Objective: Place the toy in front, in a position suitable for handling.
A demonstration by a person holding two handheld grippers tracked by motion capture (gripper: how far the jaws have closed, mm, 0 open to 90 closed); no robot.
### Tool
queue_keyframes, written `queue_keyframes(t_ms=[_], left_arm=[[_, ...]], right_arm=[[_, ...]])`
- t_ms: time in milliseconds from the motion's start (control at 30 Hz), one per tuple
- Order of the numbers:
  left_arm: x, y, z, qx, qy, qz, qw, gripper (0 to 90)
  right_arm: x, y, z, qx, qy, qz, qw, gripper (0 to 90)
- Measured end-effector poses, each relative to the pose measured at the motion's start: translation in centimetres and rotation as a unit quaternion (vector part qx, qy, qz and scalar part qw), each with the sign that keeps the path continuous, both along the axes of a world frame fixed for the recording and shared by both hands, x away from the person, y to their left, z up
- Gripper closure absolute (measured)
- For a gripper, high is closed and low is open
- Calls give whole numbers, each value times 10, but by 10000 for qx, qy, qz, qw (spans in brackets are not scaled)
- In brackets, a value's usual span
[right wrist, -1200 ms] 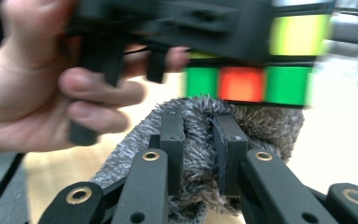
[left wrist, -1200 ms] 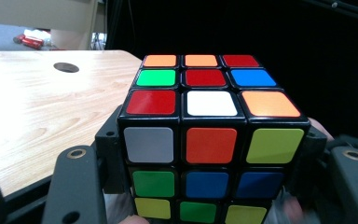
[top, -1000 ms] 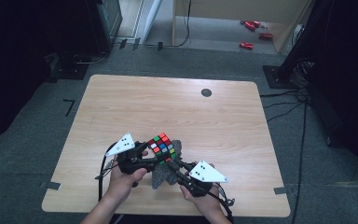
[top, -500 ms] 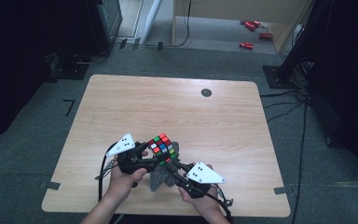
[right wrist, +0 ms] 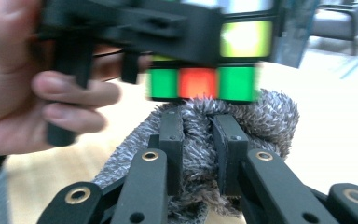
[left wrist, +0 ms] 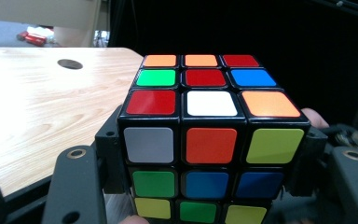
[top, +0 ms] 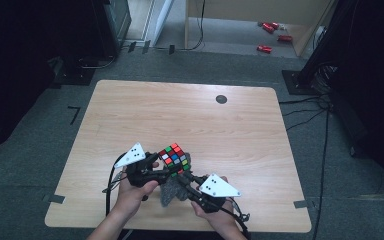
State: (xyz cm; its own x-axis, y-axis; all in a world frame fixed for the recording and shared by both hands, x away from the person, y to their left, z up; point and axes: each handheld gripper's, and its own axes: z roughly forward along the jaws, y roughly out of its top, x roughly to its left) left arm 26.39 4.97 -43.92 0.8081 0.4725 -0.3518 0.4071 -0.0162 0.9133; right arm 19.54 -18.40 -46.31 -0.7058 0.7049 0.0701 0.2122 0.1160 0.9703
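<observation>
A scrambled Rubik's cube (top: 175,156) is held just above the table's near edge, and my left gripper (top: 171,165) is shut on its two sides. In the left gripper view the cube (left wrist: 212,140) sits between the black jaws of the left gripper (left wrist: 209,158), orange centre facing the camera. A grey fuzzy cloth (top: 171,192) lies bunched under the cube. My right gripper (right wrist: 199,123) is shut on a fold of the cloth (right wrist: 270,116), directly below the cube's green and red bottom row (right wrist: 203,81). The right gripper (top: 184,181) comes in from the right.
The wooden table (top: 130,115) has a small black round hole (top: 221,99) near its far edge. Both hands work close to the front edge. Dark stands and cables ring the table, and red items (top: 272,27) lie on the floor beyond.
</observation>
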Motion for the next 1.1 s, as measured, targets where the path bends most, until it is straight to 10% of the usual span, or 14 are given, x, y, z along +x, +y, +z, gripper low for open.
queue_keyframes(t_ms=[333, 1100], left_arm=[[1, 0, -1, 69, -5, 32, 10000, 349], [2, 4, -1, 76, -2, 69, 9999, 350]], right_arm=[[16, -16, -11, -178, 254, -488, 9983, 771], [21, -23, -12, -182, 367, -606, 9973, 768]])
